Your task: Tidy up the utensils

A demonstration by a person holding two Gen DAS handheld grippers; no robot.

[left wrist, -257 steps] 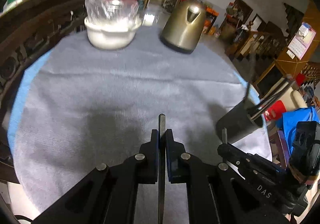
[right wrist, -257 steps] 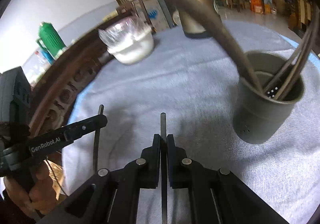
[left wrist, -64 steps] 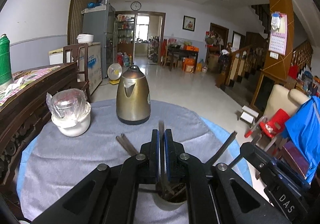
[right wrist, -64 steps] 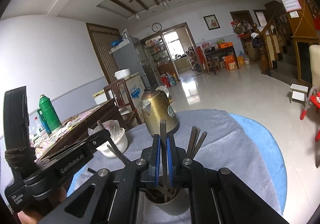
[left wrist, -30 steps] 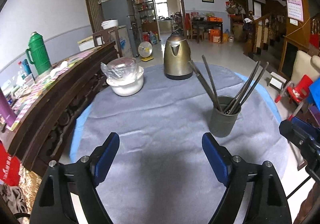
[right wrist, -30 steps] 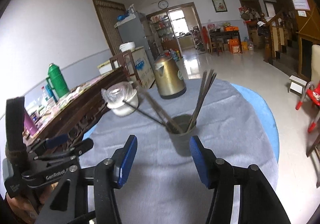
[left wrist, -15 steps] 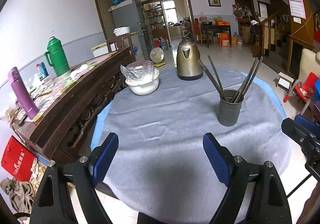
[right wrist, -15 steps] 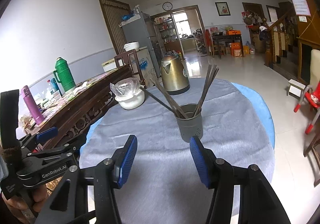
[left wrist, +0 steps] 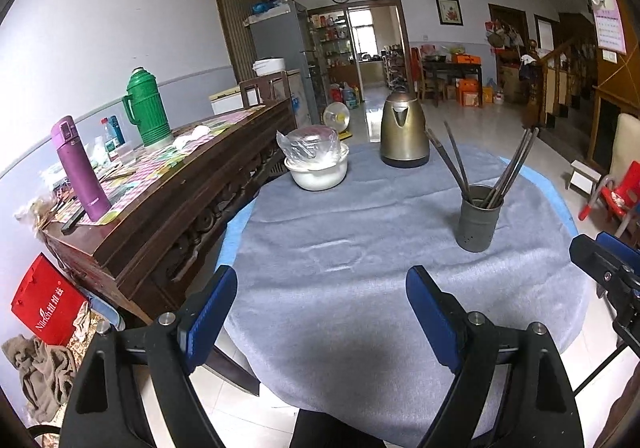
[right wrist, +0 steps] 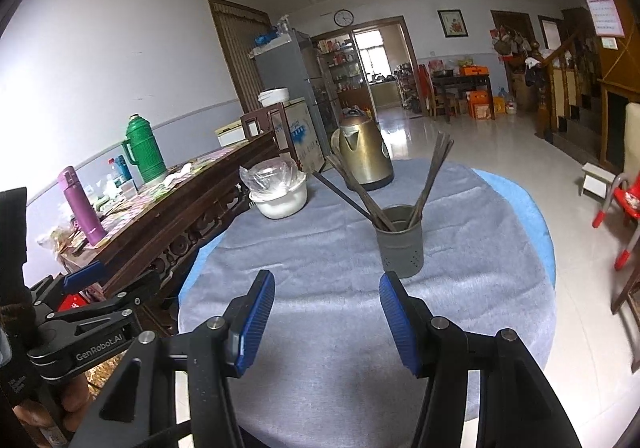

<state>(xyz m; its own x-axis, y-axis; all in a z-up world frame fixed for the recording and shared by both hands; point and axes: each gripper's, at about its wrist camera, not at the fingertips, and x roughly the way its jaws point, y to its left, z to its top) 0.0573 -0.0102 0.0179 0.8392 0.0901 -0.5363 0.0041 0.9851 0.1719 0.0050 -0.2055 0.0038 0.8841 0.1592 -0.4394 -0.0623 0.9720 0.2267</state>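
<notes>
Both the left gripper (left wrist: 322,312) and right gripper (right wrist: 326,322) hung open and empty; chopsticks (right wrist: 430,177) stood in the holder (right wrist: 400,244), sorting apparently finished, with only withdrawal left.

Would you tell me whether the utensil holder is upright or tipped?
Upright: the holder stands on its base on the cloth, chopsticks leaning out the top.

Both chopsticks now in holder (left wrist: 479,224); left gripper (left wrist: 322,312), right gripper (right wrist: 327,318) released, backed away

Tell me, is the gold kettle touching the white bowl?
Apart. The left wrist view shows the gold kettle and the white bowl standing side by side on the round table, with bare grey cloth plainly between them.
</notes>
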